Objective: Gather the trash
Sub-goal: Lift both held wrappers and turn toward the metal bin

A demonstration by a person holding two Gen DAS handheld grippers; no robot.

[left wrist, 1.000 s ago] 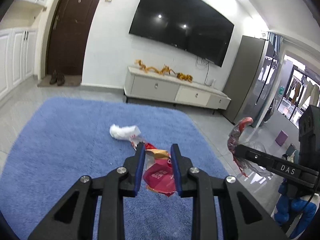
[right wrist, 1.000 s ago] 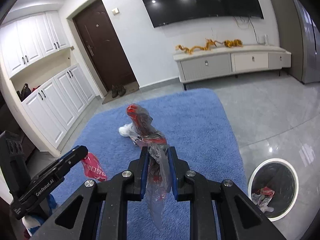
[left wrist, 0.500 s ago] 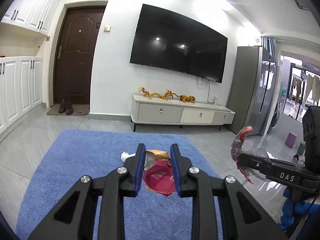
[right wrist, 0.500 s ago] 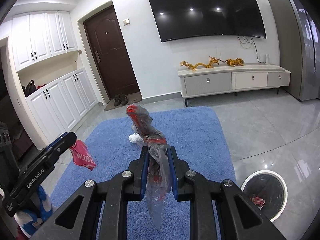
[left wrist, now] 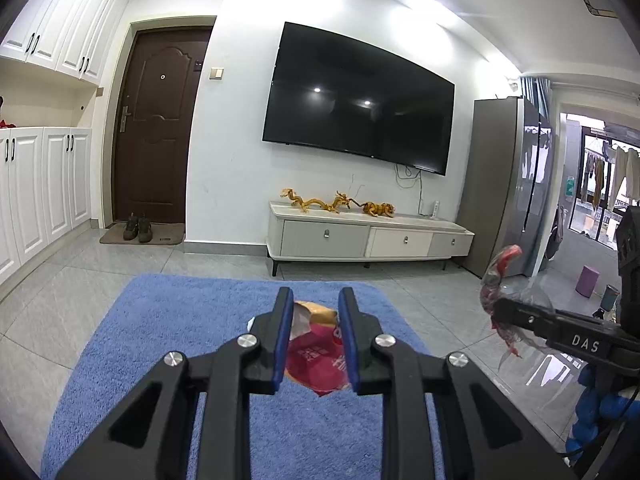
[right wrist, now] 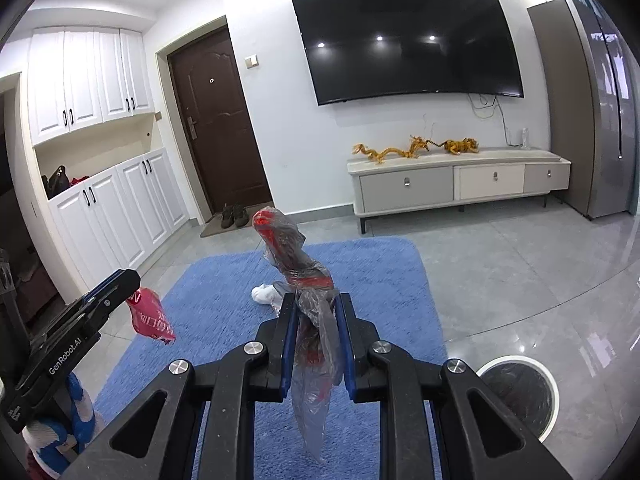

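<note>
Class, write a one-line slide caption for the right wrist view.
Right claw clamps a clear plastic wrapper above the blue rug, bin at lower right.

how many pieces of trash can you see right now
3: a red snack bag held in the left tool, a clear plastic wrapper held in the right tool, and a white crumpled wad on the blue rug. More may be hidden.

Red wrapper (left wrist: 316,356) in left gripper (left wrist: 314,312)
</note>
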